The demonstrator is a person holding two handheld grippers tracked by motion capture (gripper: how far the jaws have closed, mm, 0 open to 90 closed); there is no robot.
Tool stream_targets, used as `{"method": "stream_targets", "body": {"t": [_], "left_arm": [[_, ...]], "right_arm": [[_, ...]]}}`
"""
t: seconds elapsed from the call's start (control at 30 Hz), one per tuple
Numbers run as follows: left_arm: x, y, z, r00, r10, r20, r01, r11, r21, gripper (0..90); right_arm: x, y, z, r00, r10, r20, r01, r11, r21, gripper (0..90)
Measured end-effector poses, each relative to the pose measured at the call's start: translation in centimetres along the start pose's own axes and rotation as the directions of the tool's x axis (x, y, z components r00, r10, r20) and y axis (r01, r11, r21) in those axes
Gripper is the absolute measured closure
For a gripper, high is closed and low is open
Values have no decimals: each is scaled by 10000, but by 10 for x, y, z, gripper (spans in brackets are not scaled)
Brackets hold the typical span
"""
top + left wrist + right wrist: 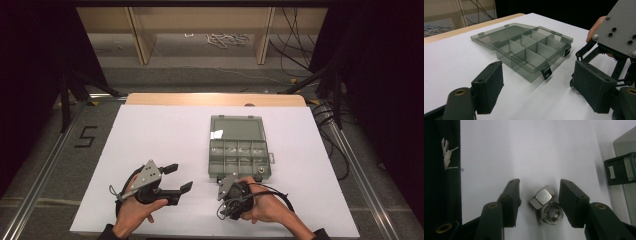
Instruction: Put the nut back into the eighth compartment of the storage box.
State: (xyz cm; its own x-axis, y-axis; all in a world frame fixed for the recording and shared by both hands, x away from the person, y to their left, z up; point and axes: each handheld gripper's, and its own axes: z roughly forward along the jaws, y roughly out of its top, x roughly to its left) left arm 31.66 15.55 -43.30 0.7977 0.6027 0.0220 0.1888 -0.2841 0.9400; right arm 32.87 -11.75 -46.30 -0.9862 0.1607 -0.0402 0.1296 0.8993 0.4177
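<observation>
Right gripper [539,192] low in the frame, jaws apart around two steel nuts [545,205], left gripper [177,177] at lower left, jaws apart, empty, open compartment box [239,147] at centre.

Left hand [131,210] grips the black two-jaw left gripper [179,178], level above the table, its 2 jaws spread wide; right hand [265,206] tilts the black two-jaw right gripper [539,192] steeply downward, jaws parted, tips near the surface.
</observation>
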Motion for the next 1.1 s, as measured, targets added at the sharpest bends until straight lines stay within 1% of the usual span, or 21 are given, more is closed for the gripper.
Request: {"method": "stream_targets", "body": {"t": [0.1,0.3,0.47,0.57,0.6,0.73,0.77,0.87,0.9,0.97,1.03,1.1], "left_arm": [[1,0,0,10000,50,7,-50,10000,15,237],[0,0,0,10000,20,-3,-20,10000,14,237],[0,0,0,10000,51,-4,-51,10000,17,237],[0,0,0,10000,-18,6,18,10000,21,238],[0,0,0,10000,-15,9,15,10000,12,238],[0,0,0,10000,10,21,-10,10000,9,239],[0,0,0,10000,-4,17,4,10000,10,239],[0,0,0,10000,6,19,-6,10000,9,239],[0,0,0,10000,-42,14,42,10000,17,239],[0,0,0,10000,-14,5,14,10000,20,239],[0,0,0,10000,-22,0,22,10000,21,239],[0,0,0,10000,-8,-1,8,10000,26,239]], "right_arm": [[-1,0,-1,10000,29,4,-29,10000,-18,583],[-2,0,0,10000,-88,31,88,10000,-6,615],[-1,0,0,9996,-201,217,198,9997,111,650],[0,1,1,9998,-96,174,93,9999,140,680],[-1,1,1,9996,-210,201,207,9997,135,683],[0,2,2,9999,11,156,-14,9998,187,690],[-1,2,2,9998,-11,174,8,9998,182,691],[0,3,1,9997,157,201,-162,9996,245,694],[0,3,1,9997,168,200,-173,9995,254,695],[0,3,1,9996,215,195,-220,9994,274,696],[-1,4,1,9996,222,189,-227,9994,278,697],[-1,4,0,9998,131,177,-135,9997,223,698]]}}
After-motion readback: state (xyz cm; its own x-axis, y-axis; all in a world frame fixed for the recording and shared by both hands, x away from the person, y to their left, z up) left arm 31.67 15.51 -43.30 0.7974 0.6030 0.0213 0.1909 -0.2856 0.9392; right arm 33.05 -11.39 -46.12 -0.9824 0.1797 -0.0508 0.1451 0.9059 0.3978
